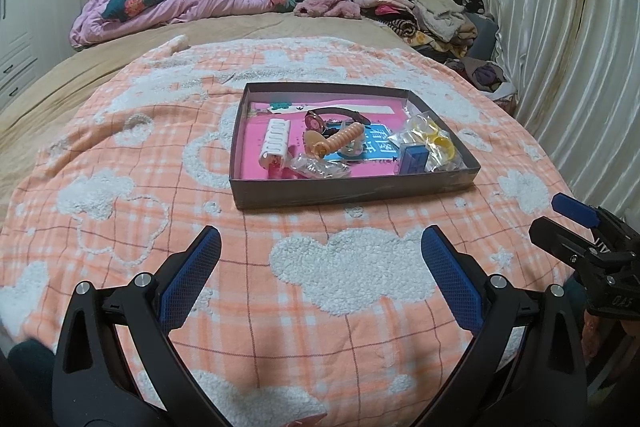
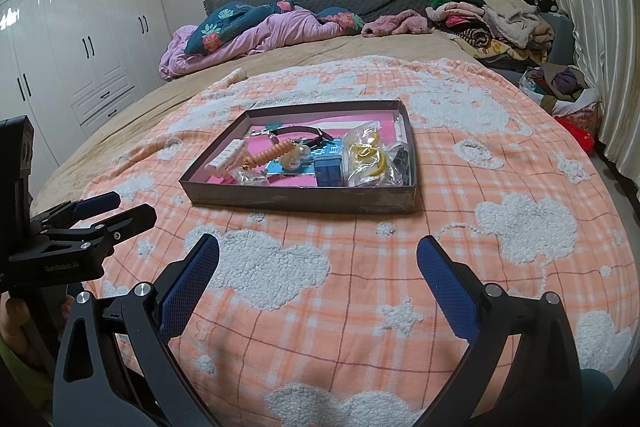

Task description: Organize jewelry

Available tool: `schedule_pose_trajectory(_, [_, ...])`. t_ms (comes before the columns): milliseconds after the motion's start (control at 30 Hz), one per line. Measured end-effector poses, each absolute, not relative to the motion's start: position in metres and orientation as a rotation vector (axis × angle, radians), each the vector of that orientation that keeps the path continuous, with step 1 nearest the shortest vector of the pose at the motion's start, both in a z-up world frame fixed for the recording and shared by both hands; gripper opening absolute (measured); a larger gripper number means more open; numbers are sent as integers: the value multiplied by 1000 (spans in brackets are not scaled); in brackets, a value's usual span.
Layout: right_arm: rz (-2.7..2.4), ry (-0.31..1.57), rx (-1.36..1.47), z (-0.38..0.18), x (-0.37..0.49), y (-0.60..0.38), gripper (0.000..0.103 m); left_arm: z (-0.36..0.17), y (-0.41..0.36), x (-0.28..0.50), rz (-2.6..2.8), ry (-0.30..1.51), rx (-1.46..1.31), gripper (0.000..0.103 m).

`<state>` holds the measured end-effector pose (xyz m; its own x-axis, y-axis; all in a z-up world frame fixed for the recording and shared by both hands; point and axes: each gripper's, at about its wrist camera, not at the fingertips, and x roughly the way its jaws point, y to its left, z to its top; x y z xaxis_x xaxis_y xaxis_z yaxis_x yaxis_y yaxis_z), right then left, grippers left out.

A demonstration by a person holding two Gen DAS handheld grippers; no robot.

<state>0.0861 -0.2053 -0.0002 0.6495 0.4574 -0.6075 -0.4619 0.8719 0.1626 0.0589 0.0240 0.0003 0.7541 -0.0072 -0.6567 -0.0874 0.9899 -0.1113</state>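
both grippers point(image 1: 320, 259) point(image 2: 318, 259) gape before jewelry box point(image 1: 352, 191).

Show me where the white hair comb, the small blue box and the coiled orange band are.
white hair comb point(image 1: 274, 140), left wrist view, toothed middle.
small blue box point(image 1: 414, 158), left wrist view, front face.
coiled orange band point(image 2: 275, 150), right wrist view, coil.

Left gripper point(image 2: 116, 211): white brand lettering on its body, too small to read. Blue card point(image 1: 376, 143) in box point(image 1: 352, 193): large Chinese characters, partly covered, not legible.
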Motion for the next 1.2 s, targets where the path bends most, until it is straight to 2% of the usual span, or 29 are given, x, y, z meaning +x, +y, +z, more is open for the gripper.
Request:
schedule_pose_trajectory(900, [474, 692, -19, -2, 99, -214, 99, -11, 33, 71, 77, 768, -148, 94])
schedule_pose_trajectory(1200, [366, 691, 9, -6, 141, -241, 99, -18, 65, 85, 129, 774, -249, 94])
